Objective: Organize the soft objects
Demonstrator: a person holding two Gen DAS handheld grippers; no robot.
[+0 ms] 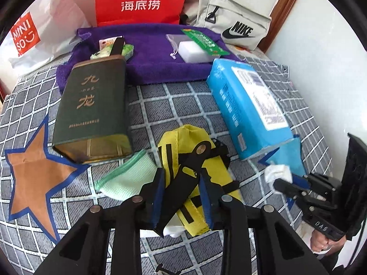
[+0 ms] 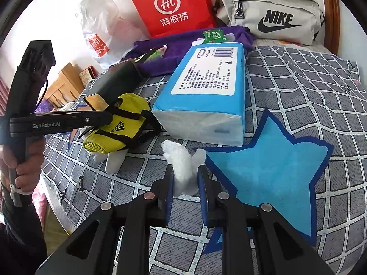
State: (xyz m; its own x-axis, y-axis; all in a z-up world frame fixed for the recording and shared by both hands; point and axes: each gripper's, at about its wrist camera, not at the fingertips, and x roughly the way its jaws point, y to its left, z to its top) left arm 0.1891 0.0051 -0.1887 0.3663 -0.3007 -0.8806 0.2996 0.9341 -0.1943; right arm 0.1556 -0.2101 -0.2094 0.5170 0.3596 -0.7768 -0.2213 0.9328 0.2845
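Bed with grey checked cover, star patches sewn on.

Left tongs: jaws narrowly apart over the yellow bag; a black strap piece with a rivet runs between the blue pads, but whether the pads press on it I cannot tell. In the right view the yellow bag reads "adidas"; something white pokes out beneath it, and the left tool's arm reads "GenRobot.AI".

Right tongs: closed on a white fluffy item, which stands up between the pads, at the near left edge of the blue star.

Tissue pack, blue, printed label and barcode, text too small to read; just beyond the white item.

Green box, gold Chinese characters, lying far left of the yellow bag; a pale green cloth touches its near end.

Purple towel, far: carries a white block, a green card and small packets.

Against the wall: red "Hi" bag, white "MINISO" bag, grey "NIKE" pouch.
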